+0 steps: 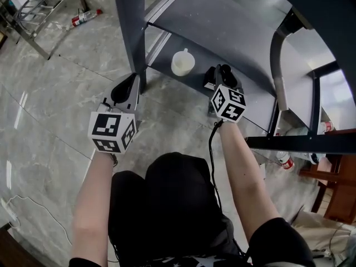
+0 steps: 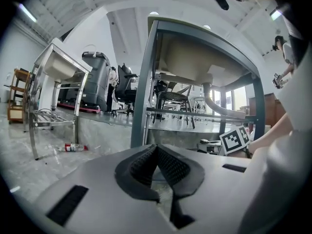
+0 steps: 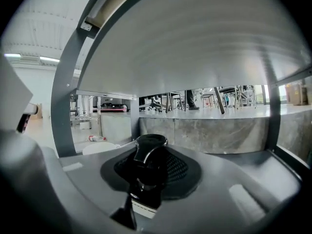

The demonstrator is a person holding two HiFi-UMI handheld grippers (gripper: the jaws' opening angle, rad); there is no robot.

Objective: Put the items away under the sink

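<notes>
My right gripper (image 1: 222, 75) is shut on a black bottle (image 3: 148, 162) with a black cap and a pale label. It holds the bottle just above the grey lower shelf (image 1: 245, 32) under the sink. A white cup (image 1: 183, 63) stands on that shelf, left of the bottle, and its rim shows in the right gripper view (image 3: 97, 148). My left gripper (image 1: 123, 89) hovers low by the stand's front leg (image 1: 133, 32), its pads touching at the tips with nothing between them (image 2: 155, 150). The sink basin's underside (image 2: 195, 57) and drain hose (image 2: 214, 106) are above.
A plastic bottle (image 1: 86, 16) lies on the marble floor near a metal rack (image 1: 39, 4). More bottles (image 1: 283, 159) lie at the stand's right end, beside a wooden chair (image 1: 334, 177). The person's knees fill the lower middle of the head view.
</notes>
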